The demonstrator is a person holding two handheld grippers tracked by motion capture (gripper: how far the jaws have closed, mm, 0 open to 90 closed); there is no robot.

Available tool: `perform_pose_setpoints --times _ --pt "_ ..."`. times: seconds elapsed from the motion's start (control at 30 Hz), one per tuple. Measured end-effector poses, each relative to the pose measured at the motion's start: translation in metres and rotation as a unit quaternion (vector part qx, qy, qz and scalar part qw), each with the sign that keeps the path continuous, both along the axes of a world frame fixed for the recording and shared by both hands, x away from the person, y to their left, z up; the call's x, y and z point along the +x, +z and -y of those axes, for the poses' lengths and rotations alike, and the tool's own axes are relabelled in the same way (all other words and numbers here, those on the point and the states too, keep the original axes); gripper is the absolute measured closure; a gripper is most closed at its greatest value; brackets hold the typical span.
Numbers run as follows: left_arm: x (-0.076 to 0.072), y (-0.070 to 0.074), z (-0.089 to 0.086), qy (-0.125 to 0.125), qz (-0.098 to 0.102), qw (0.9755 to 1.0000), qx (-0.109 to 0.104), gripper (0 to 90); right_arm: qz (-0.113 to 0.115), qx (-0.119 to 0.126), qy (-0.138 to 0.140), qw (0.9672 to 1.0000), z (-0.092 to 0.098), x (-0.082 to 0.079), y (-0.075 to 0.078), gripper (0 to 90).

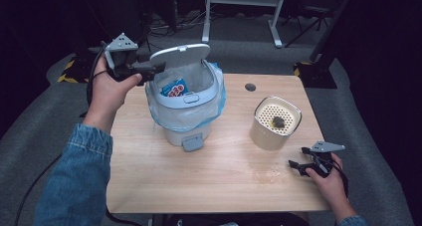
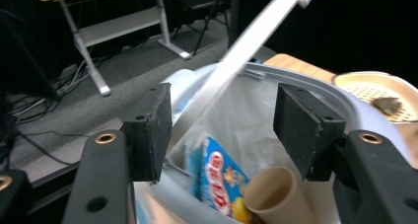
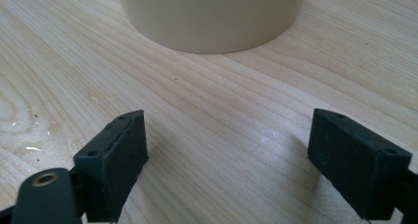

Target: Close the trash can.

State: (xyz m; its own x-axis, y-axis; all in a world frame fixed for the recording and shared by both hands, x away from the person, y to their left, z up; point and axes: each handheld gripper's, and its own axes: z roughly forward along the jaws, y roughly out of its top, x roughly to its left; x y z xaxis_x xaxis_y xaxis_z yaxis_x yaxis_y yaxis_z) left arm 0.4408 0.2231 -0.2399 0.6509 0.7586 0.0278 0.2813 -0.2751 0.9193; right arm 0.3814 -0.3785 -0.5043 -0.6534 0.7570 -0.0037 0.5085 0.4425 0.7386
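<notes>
Dark floor and the legs of a white desk lie beyond a light wooden table [image 1: 209,176], which carries everything in play. Largest on it is a white pedal bin [image 1: 185,106], standing left of centre with a bluish plastic liner [image 1: 217,100] folded over its rim and a grey pedal facing the person. Its lid [image 1: 180,54] is raised and tilted back toward the far side. Inside the bin lie a blue snack packet [image 2: 220,177] and a beige cardboard tube [image 2: 276,197], the tube just beside the packet. To the right of the bin, well apart from it, stands a cream round container [image 1: 275,122] with a perforated top, and a small dark scrap rests on that top. At the bin's far left rim the left gripper [image 1: 149,69] is held level beside the lid's edge; in the left gripper view its jaws stand fairly wide, the lid's rim passes between them, and the pads do not press on it. Near the table's right front corner the right gripper [image 1: 298,161] rests low over the wood, jaws spread wide with nothing between them, pointing toward the cream container.
</notes>
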Motion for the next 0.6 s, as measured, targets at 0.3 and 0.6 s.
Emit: perform_pose_setpoints --times 0.3,0.6 --pt "-0.022 -0.013 0.018 -0.093 -0.052 0.9943 -0.014 42.5 0.000 0.000 0.000 1.0000 0.000 0.000 0.000 15.3" --pt "-0.009 -0.024 0.044 -0.076 -0.088 0.9933 0.003 50.5 0.000 0.000 0.000 1.0000 0.000 0.000 0.000 15.3"
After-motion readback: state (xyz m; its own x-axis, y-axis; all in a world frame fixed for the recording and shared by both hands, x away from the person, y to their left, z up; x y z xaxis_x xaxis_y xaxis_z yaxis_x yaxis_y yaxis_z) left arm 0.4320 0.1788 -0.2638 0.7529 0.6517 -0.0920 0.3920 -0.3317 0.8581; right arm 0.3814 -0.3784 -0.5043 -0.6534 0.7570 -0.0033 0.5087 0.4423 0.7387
